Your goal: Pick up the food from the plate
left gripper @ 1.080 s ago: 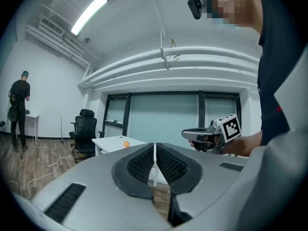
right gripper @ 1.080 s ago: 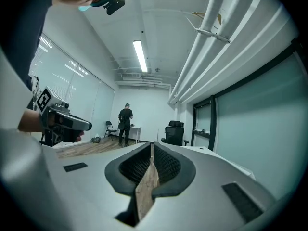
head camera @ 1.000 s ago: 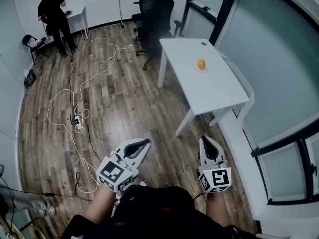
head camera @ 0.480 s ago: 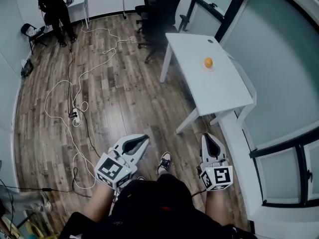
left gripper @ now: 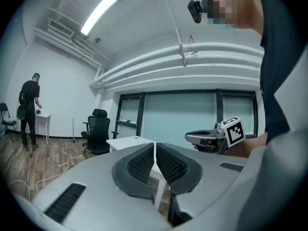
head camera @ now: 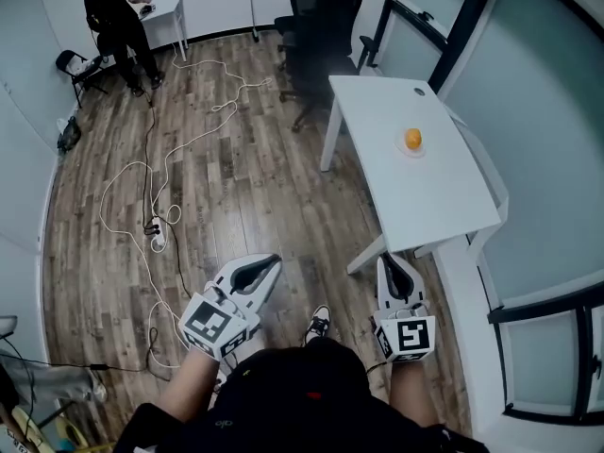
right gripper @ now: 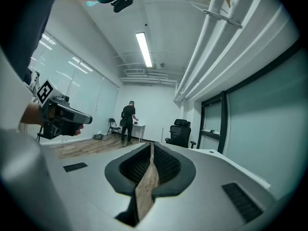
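- The left gripper (head camera: 272,264), low and left of centre in the head view, has its jaws pressed together with nothing between them; its own view shows the ribbed pads meeting along a thin line.
- The right gripper (head camera: 394,262), low and right of centre, is likewise closed and empty. Both sit close to the person's body, pointing forward, likely a carrying pose while the work is out of reach.
- The food, a small orange round piece (head camera: 413,139), sits on a pale plate (head camera: 412,151) in the upper right of the head view, on a white table (head camera: 415,206) that runs along the glass wall.
- The plate lies towards the far half of the table, well apart from both grippers, so the task looks barely begun: the person must first get closer, then open a gripper.
- A white cable (head camera: 151,173) loops across the wooden floor on the left, away from the straight path to the table.
- Another person (head camera: 118,17) stands at a small desk in the upper left, and black chairs (head camera: 321,26) are grouped at the top centre.
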`<state>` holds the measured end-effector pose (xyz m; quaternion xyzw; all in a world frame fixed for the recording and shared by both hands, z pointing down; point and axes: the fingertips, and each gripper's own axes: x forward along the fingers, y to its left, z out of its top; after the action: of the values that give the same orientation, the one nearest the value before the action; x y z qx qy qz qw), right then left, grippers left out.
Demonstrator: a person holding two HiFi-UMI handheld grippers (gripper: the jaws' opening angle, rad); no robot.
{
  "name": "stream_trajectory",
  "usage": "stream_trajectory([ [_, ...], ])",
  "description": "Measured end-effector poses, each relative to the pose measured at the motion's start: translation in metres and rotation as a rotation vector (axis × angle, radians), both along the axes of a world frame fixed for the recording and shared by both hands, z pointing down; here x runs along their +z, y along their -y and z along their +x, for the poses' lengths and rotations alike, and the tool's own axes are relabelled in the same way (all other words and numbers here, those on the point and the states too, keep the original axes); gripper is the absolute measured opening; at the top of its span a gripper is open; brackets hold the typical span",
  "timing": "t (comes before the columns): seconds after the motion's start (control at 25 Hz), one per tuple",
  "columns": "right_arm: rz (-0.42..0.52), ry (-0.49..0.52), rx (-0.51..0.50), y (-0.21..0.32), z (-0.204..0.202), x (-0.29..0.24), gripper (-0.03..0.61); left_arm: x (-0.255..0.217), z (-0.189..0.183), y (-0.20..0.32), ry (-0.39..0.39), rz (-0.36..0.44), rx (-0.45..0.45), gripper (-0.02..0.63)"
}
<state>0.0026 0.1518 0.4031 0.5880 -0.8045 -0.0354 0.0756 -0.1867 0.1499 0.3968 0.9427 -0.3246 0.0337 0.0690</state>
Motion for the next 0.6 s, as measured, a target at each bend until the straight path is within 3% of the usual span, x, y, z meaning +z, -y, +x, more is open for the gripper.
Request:
stream_trajectory([
  [0.28, 0.016, 0.014, -0.044, 0.077, 0.067, -0.005, 0.037, -0.008, 0.070, 0.071, 0.043, -0.010, -0.030, 0.034],
  [0.6, 0.000, 0.035, 0.011, 0.144, 0.159, 0.002, 0.037, -0.006, 0.145, 0.127, 0.121, -0.029, -0.010, 0.034],
])
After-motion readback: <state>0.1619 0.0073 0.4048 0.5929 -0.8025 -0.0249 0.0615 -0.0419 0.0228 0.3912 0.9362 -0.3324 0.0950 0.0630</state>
